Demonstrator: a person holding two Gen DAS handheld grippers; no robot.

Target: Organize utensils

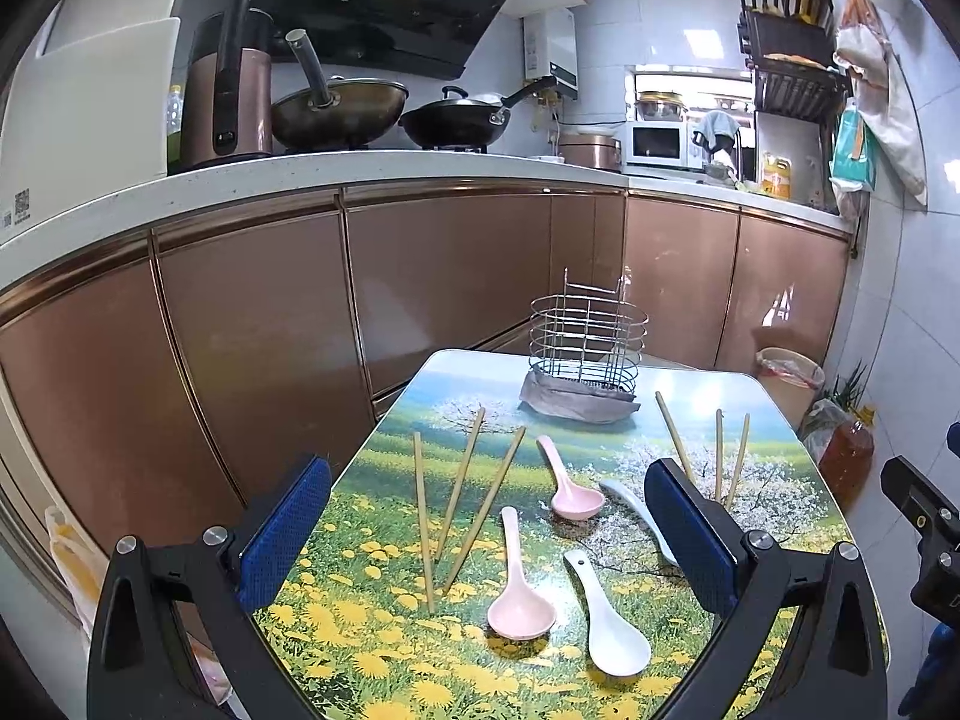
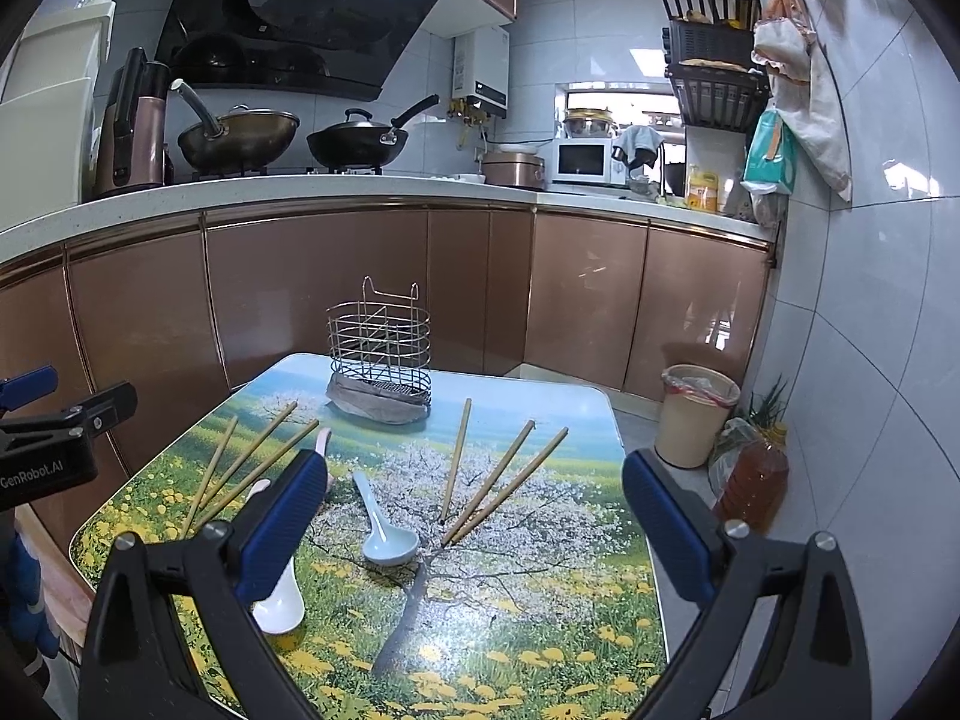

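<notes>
Left wrist view shows the left gripper (image 1: 486,531) with jaws wide apart and empty, held above the table (image 1: 780,420). Three chopsticks (image 1: 459,501) fan out at 11 o'clock from it, two pink spoons (image 1: 519,588) and two white ones (image 1: 609,618) lie near its middle, probably spread so each can be picked singly. The wire holder (image 1: 588,339) stands at 12 o'clock, at the far edge, ready to receive them. The right gripper (image 2: 474,528) is also wide and empty above a pale spoon (image 2: 384,528) and three more chopsticks (image 2: 498,483). "GenRobot.AI" is printed on the other gripper's body at 9 o'clock.
</notes>
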